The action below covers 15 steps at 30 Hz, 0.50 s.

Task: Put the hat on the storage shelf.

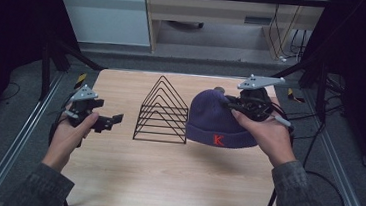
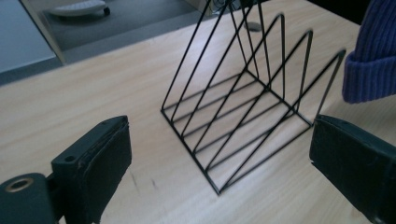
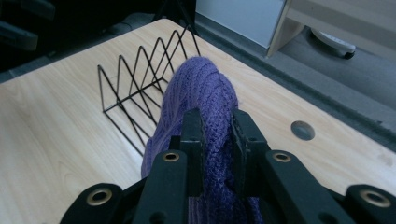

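Observation:
A purple knit beanie (image 1: 217,118) with a red K on its cuff hangs above the wooden table, right of a black wire rack (image 1: 162,112). My right gripper (image 1: 231,103) is shut on the beanie's upper part; in the right gripper view the beanie (image 3: 196,93) bunches between the two jaws (image 3: 215,135). My left gripper (image 1: 114,121) is open at the table's left, pointing toward the rack. In the left gripper view the rack (image 2: 252,98) stands ahead between the wide-apart pads (image 2: 112,158), with the beanie's cuff (image 2: 371,70) at the upper right.
The wooden table (image 1: 164,176) has bare room in front of the rack. Metal rails (image 1: 22,134) run along both sides, and cables (image 1: 318,140) trail at the right. A round hole (image 3: 302,130) sits in the tabletop near the far edge.

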Available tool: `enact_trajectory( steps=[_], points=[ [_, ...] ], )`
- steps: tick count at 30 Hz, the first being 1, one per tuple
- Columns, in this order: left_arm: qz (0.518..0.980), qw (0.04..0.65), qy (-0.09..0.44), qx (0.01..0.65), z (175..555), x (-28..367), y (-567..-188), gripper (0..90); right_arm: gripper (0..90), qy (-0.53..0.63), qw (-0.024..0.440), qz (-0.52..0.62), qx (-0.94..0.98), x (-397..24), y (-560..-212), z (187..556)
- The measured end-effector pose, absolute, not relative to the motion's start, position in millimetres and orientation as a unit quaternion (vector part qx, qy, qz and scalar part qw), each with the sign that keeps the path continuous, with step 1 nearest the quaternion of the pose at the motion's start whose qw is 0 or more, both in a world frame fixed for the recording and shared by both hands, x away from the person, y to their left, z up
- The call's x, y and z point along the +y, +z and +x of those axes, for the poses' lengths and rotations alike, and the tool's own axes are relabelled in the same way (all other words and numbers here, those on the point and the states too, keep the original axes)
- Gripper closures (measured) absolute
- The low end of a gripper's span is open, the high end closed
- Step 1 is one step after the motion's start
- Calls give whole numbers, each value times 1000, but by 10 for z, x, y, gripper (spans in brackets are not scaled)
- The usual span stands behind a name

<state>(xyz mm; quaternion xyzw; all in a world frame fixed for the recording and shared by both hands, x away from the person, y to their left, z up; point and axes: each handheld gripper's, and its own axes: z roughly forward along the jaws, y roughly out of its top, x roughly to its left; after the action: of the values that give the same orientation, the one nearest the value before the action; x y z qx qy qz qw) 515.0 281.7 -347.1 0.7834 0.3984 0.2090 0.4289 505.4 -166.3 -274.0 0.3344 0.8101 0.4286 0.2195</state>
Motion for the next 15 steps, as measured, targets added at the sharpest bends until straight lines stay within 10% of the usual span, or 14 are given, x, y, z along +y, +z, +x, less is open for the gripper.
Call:
enact_trajectory(
  steps=[15],
  points=[
    [794, 434, 210, 369, 5293, 2717, -3127, 53, 769, 455, 240, 339, 788, -1577, -2400, 5220]
  ],
)
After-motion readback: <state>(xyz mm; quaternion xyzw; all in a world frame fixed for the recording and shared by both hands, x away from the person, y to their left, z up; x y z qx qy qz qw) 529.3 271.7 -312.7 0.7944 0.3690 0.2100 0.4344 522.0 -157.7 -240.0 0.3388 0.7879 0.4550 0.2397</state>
